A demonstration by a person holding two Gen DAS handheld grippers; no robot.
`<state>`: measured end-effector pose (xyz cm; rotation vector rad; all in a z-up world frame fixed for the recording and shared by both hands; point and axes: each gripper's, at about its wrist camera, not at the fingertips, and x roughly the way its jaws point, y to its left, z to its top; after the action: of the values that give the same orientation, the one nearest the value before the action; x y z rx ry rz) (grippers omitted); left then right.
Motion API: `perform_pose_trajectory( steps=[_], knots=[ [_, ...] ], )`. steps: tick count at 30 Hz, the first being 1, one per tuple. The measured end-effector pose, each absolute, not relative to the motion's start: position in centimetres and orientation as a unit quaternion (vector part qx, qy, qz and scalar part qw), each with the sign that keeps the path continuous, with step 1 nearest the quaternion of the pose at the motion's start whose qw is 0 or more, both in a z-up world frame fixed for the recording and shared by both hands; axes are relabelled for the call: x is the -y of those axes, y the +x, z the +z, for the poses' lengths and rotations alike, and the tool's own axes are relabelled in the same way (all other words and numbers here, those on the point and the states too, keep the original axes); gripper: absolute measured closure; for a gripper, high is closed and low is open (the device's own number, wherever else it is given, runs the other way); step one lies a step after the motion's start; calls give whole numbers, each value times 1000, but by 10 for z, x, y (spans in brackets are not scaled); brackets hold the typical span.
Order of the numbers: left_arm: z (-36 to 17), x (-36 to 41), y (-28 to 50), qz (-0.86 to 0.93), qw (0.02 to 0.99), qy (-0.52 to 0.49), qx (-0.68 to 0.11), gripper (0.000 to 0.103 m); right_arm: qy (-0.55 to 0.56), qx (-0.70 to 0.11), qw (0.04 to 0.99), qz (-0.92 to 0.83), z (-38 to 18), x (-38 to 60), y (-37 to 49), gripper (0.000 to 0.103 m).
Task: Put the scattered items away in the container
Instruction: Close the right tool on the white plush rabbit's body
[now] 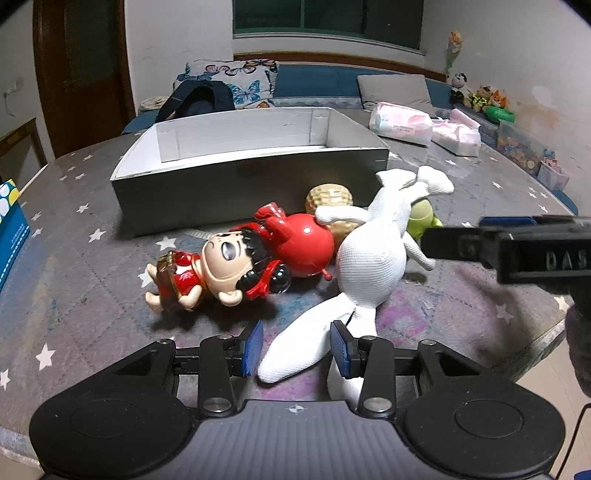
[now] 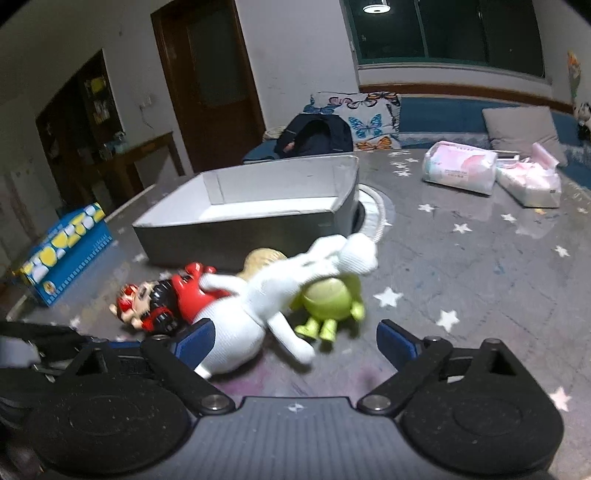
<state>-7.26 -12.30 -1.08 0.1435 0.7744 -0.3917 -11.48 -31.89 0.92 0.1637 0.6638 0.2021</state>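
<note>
Both grippers stand open, empty. One leg of the white plush doll [image 1: 373, 251] lies between the left gripper [image 1: 295, 347] pads, probably untouched; its body runs diagonally toward the grey box [image 1: 251, 173]. The right gripper [image 2: 295, 341] hovers nearby.

White walls [image 2: 295, 48], dark wood door [image 2: 210, 81] — dark window [image 2: 443, 29] reflecting a ceiling lamp [image 2: 376, 7]. Blue bench [image 1: 314, 83] below it with butterfly cushion [image 1: 240, 83], grey cushion [image 1: 395, 90] — grey star-print table cover [image 2: 480, 258] in front.
</note>
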Motion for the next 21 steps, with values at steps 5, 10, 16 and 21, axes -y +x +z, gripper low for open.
perform_pose_trajectory(
  steps=[5,10,16,21],
  knots=[
    [-8,124,-70,-204,904,66,-371,61,102,-327,931,122,12,316,-104,11],
    [-7,124,-67,-218,900,61,-371,61,128,-337,922,141,12,314,-95,17],
    [-10,126,-61,-238,892,60,-379,61,146,-352,912,153,8,312,-85,21],
    [-15,128,-54,-252,883,60,-391,61,152,-358,908,157,4,309,-79,24]
  ],
)
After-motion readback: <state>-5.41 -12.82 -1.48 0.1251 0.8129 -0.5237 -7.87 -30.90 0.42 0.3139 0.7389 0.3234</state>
